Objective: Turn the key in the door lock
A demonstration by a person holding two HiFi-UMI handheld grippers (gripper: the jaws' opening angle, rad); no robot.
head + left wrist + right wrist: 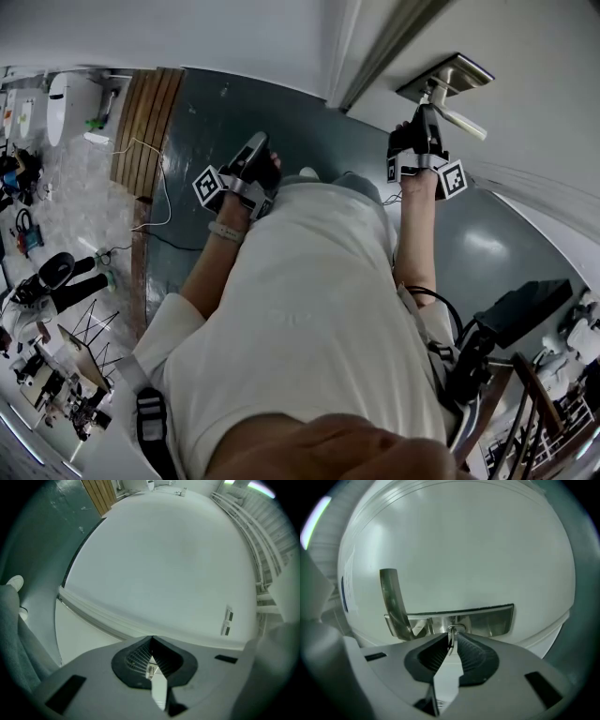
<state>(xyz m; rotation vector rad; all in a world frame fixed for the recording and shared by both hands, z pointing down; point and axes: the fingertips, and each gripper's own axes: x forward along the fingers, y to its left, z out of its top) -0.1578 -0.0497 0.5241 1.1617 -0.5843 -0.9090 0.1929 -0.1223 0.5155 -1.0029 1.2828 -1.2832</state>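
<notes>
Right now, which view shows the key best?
Right gripper view: the key sits edge-on between the fingers of the right gripper, at the lock plate. Head view: that gripper hides it. Left gripper view: only a blank white surface, no key.

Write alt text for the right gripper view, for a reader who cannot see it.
The right gripper is shut on a small thin metal key that sits in the brushed metal lock plate of a white door. A curved silver door handle stands at the left end of the plate.
</notes>
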